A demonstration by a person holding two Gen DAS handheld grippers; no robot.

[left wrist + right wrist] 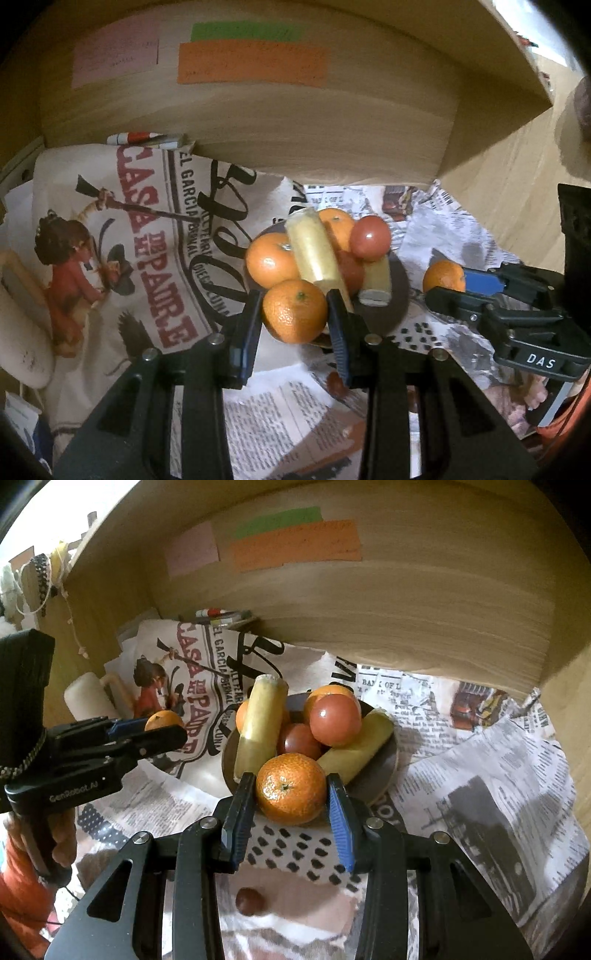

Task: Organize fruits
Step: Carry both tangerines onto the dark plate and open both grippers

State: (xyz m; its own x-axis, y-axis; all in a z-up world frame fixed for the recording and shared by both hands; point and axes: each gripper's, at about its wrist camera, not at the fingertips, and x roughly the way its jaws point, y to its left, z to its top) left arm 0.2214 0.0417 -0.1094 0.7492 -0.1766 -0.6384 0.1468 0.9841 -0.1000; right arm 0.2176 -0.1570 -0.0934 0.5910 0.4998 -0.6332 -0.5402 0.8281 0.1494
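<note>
The left gripper (295, 314) hugs a round orange mandarin with bumpy skin (294, 311) tight between its two blue pads, right at the near edge of the dark round plate (384, 317). The right gripper (291, 797) squeezes another small orange mandarin (291, 788) the same way, just in front of that plate. The plate sits on old newspaper sheets (480, 775) inside a wooden shelf box (406, 620), and it is already piled high. On it lie two pale yellow stick-shaped pieces (258, 723), shiny red tomatoes (334, 720) and more mandarins. The pile looks wobbly. If a new mandarin is dropped on top, it may roll off and push a tomato over the rim. The two grippers are also close together, so they could bump. A small dark red fruit (250, 901) lies alone on the paper, near the right gripper.
</note>
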